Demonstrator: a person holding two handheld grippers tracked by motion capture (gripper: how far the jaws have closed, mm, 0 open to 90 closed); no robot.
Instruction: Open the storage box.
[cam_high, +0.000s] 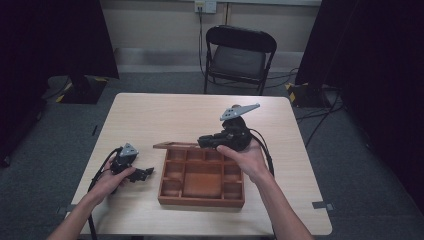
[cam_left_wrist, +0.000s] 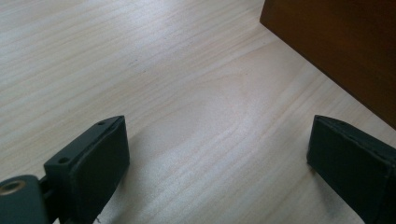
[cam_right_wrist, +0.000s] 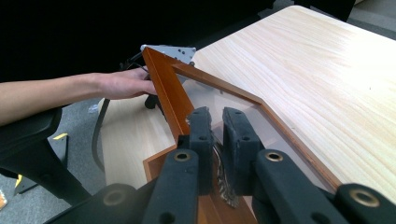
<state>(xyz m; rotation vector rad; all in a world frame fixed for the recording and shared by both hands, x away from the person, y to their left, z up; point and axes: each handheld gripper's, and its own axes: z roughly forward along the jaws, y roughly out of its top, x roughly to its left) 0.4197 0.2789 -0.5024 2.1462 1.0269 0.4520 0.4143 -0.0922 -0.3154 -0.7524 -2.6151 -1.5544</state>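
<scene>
A brown wooden box (cam_high: 201, 201) with several compartments sits on the pale table (cam_high: 165, 112). Its hinged lid (cam_high: 175, 145), a wooden frame (cam_right_wrist: 164, 88) around a clear pane, is raised off the box at the far side. My right gripper (cam_high: 202, 141) is shut on the lid's frame, and the right gripper view has both jaws (cam_right_wrist: 217, 135) pinching the frame's edge. My left gripper (cam_high: 147, 172) rests on the table just left of the box, jaws wide open (cam_left_wrist: 219, 154) over bare wood. The box's side wall (cam_left_wrist: 336, 46) stands just ahead of it.
A black folding chair (cam_high: 240, 50) stands behind the table's far edge. Dark curtains hang at both sides and cables run over the grey floor at the right. In the right gripper view, the person's other hand (cam_right_wrist: 121, 84) sits beyond the lid.
</scene>
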